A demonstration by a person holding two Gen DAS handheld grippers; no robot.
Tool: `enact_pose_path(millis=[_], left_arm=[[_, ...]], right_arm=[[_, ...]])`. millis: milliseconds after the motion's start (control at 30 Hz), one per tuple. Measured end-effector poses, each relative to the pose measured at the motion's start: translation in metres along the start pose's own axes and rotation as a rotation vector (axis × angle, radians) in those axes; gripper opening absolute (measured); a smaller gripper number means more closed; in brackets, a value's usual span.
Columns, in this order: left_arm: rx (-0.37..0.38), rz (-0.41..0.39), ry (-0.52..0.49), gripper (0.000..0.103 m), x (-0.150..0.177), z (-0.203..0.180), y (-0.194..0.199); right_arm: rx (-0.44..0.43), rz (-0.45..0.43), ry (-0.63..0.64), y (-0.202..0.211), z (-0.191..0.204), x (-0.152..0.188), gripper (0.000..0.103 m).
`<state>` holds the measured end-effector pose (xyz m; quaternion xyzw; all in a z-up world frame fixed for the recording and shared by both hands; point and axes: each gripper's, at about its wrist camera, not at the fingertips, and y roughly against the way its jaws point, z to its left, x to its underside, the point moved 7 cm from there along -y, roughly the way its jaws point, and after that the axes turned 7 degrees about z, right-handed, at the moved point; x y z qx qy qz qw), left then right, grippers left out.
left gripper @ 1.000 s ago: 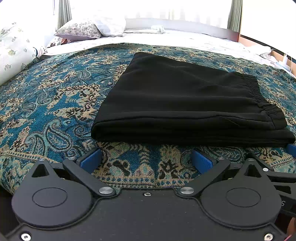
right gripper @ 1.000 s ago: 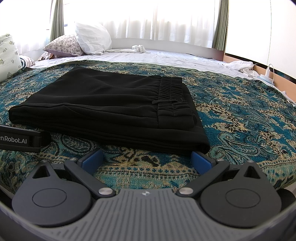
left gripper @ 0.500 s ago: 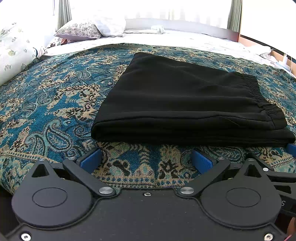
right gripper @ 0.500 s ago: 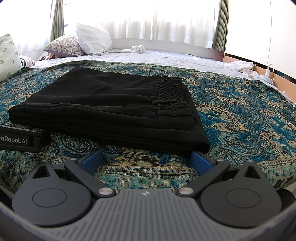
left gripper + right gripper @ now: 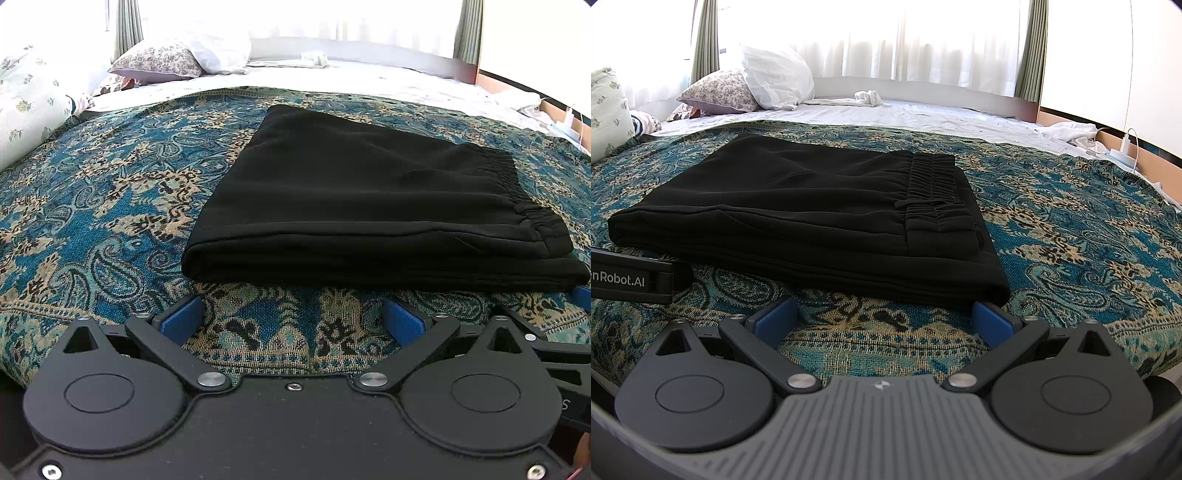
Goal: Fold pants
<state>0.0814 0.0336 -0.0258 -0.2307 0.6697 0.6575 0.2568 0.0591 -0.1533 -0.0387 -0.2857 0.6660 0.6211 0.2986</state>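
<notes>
Black pants (image 5: 369,206) lie folded in a flat rectangular stack on the blue paisley bedspread (image 5: 92,221), elastic waistband on the right end. They also show in the right wrist view (image 5: 798,218). My left gripper (image 5: 291,317) is open and empty, just short of the stack's near edge. My right gripper (image 5: 882,317) is open and empty, near the stack's near right corner. The left gripper's body (image 5: 631,280) shows at the left edge of the right wrist view.
Pillows (image 5: 775,85) lie at the head of the bed, a floral one (image 5: 155,61) beside them. A white sheet (image 5: 923,114) covers the far part. A white cloth heap and a charger cable (image 5: 1126,144) lie at the far right by the wall.
</notes>
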Motion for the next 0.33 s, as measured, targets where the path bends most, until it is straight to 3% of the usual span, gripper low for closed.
enact_pose_path(millis=[333], left_arm=[[0.000,-0.005,-0.004,0.103,-0.0002,-0.0005,0.0020]], right_arm=[[-0.004,-0.001,-0.004,0.0018,-0.0014,-0.0022,0.103]])
